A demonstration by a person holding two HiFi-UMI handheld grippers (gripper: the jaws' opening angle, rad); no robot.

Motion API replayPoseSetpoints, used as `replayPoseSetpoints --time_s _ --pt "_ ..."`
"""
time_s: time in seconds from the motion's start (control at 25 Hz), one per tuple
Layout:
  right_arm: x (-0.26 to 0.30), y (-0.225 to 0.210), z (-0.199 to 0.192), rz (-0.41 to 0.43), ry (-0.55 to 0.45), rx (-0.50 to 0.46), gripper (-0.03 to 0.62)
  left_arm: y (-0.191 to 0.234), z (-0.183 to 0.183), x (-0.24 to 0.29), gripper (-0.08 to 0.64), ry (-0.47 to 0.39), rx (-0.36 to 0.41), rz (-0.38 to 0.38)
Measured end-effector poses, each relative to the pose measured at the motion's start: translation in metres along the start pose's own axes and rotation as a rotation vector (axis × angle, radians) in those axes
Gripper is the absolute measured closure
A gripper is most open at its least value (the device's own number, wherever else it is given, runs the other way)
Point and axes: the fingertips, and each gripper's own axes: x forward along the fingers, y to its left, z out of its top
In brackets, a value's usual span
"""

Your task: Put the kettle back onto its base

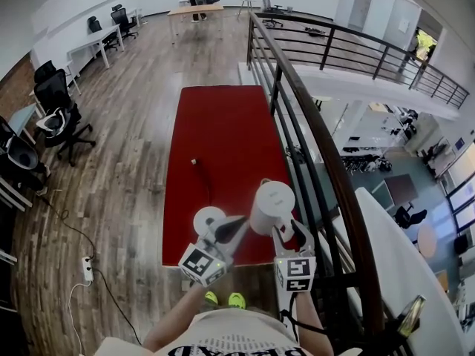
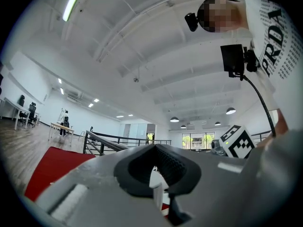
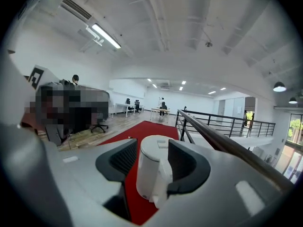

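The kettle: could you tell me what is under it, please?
Red surface shows around the kettle; its base lies apart, to the left. The spot directly beneath is covered.

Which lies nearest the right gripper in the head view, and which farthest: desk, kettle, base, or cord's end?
1. Kettle: just ahead of the right gripper, between its open jaws.
2. Base: to the left, on the carpet.
3. Cord's end: farther up the carpet.
4. Desk: at the room's far end.
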Motion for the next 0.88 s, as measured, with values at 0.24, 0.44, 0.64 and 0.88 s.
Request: replayPoseSetpoints --time_s 0.24,0.44,0.64,0.88 --pt "0.008 -0.015 -0.022 -0.025 0.038 0.008 0.377 0.008 -0.015 0.000 0.566 0.025 -0.006 0.017" --pt "0.016 -0.028 -0.051 -0.040 0.106 0.015 0.371 0.011 -0.020 -0.002 0.566 0.048 0.002 0.024" --pt "0.028 -0.034 -0.078 -0.062 0.166 0.032 0.373 0.018 -0.021 -0.003 0.567 0.055 0.006 0.036" --pt "0.041 -0.040 -0.104 -0.070 0.212 0.047 0.374 0.015 -0.026 -0.003 0.566 0.067 0.005 0.036"
